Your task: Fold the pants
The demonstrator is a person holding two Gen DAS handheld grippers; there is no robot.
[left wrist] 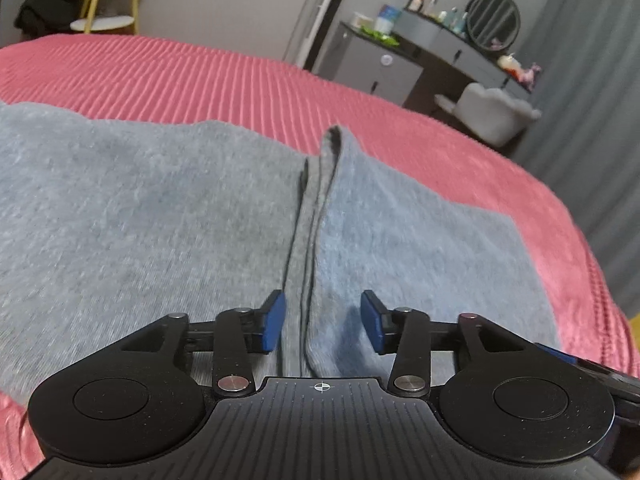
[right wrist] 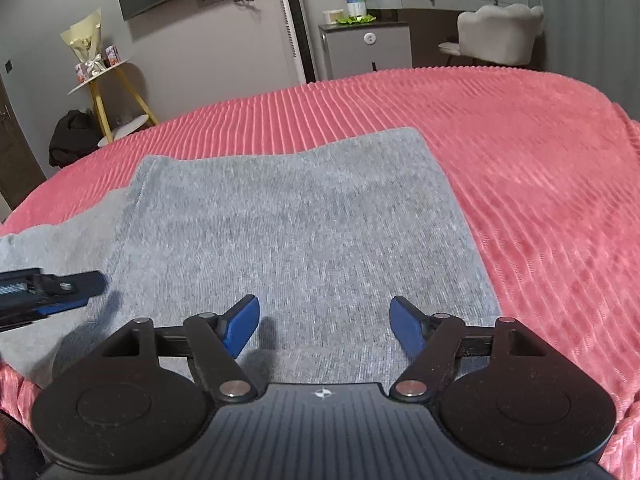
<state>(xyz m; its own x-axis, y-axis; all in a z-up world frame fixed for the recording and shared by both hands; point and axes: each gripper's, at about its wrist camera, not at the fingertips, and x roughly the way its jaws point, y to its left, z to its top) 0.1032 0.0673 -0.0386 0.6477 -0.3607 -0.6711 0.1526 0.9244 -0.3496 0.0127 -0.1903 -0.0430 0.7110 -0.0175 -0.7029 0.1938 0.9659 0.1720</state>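
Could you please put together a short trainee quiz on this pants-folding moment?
1. True or false: the left claw is clamped on the grey pants.
2. What lies under the pants? A) red ribbed bedspread B) wooden table C) white sheet
3. Fill in: in the left wrist view, a raised ____ of fabric runs between the claw's blue pads.

Key: 1 false, both the left and the right claw are open and empty; 2 A; 3 fold.
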